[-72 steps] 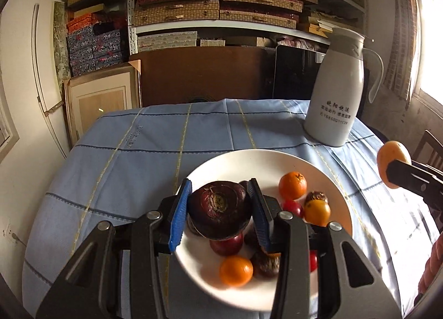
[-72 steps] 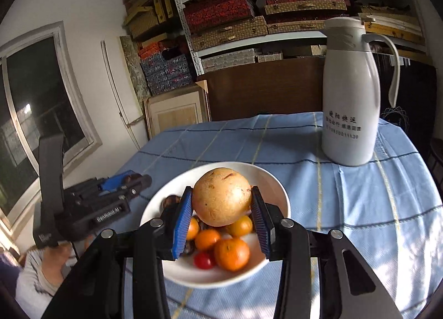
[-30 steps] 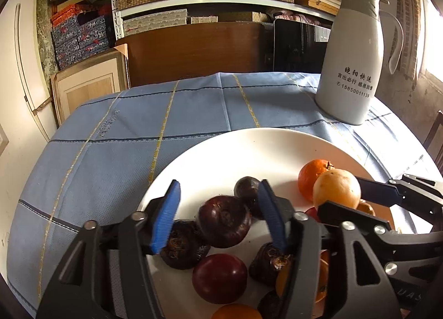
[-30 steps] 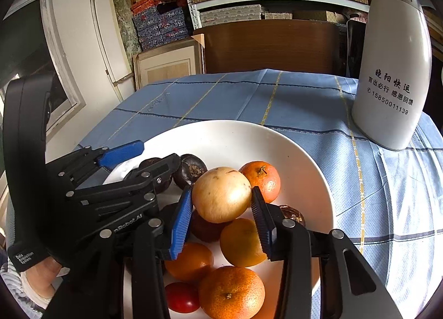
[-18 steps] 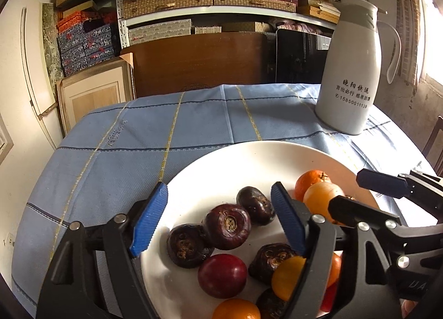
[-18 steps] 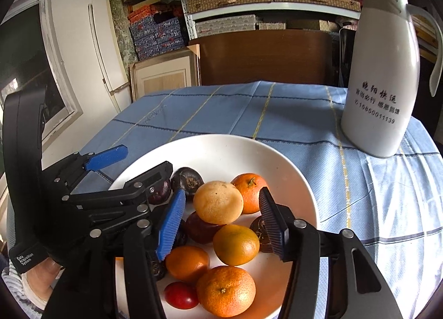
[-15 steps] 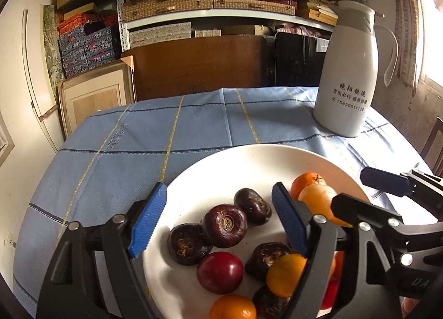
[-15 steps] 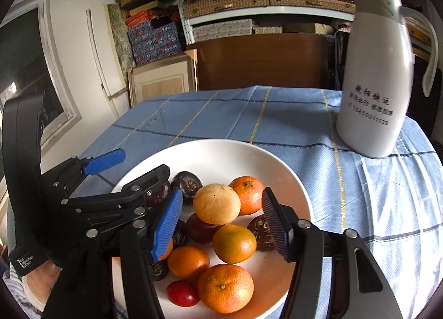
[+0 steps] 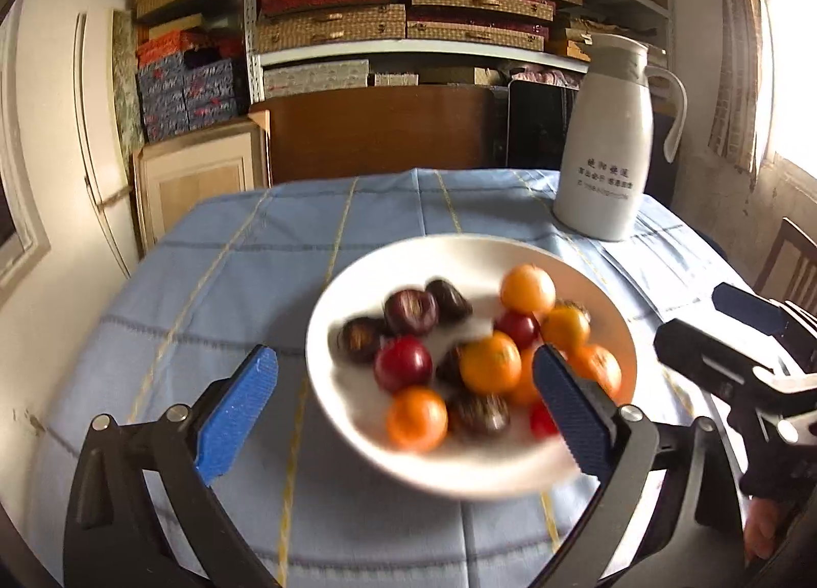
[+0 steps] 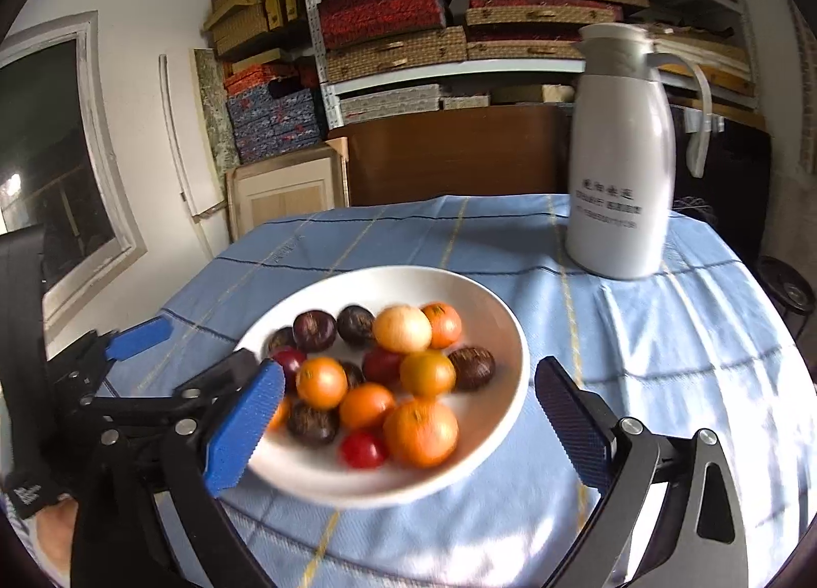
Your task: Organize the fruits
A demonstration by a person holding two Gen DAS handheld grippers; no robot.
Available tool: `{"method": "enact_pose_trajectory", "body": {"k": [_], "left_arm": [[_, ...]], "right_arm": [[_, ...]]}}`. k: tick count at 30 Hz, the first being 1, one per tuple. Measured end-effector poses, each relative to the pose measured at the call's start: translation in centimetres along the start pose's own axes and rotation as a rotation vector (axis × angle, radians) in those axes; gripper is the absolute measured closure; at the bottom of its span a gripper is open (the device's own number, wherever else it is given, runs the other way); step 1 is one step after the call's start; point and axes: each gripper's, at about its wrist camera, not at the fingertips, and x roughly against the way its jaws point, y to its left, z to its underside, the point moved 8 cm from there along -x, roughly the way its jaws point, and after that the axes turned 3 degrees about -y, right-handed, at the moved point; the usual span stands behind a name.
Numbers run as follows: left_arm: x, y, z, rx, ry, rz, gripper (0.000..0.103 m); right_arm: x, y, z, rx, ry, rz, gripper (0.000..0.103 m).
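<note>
A white bowl (image 9: 357,302) (image 10: 500,327) on the blue tablecloth holds several fruits: oranges (image 9: 527,290) (image 10: 419,430), dark purple passion fruits (image 9: 411,311) (image 10: 314,331), a pale yellow fruit (image 10: 402,328) and small red tomatoes (image 10: 362,450). My left gripper (image 9: 403,409) is open and empty, pulled back in front of the bowl; it also shows at the left of the right wrist view (image 10: 184,363). My right gripper (image 10: 403,424) is open and empty, in front of the bowl; it also shows at the right of the left wrist view (image 9: 720,333).
A white thermos jug (image 9: 607,144) (image 10: 620,154) stands on the table behind the bowl to the right. A brown chair back (image 9: 378,128) and shelves of boxes (image 10: 459,1) lie beyond the table. A wooden chair (image 9: 786,261) is at the right edge.
Both grippers let go of their fruits into the bowl, opened wide and drew back and up from the bowl. The dark fruit and the pale yellow fruit now lie among the others.
</note>
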Motion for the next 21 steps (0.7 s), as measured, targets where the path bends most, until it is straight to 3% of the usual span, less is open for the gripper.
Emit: {"method": "enact_pose_trajectory", "body": {"k": [3, 8, 14, 21], "left_arm": [[1.2, 0.3, 1.7, -0.002, 0.014, -0.037, 0.005], [2.3, 0.9, 3.5, -0.014, 0.056, -0.125, 0.005], [3.4, 0.2, 3.6, 0.032, 0.042, -0.008, 0.005], [2.9, -0.2, 3.6, 0.061, 0.064, 0.048, 0.005]], "right_arm": [[0.8, -0.6, 2.1, 0.024, 0.033, 0.094, 0.004], [1.5, -1.1, 4.4, 0.007, 0.062, 0.099, 0.004], [1.6, -1.1, 5.2, 0.005, 0.064, 0.105, 0.004], [1.4, -0.9, 5.4, 0.006, 0.084, 0.096, 0.004]]}}
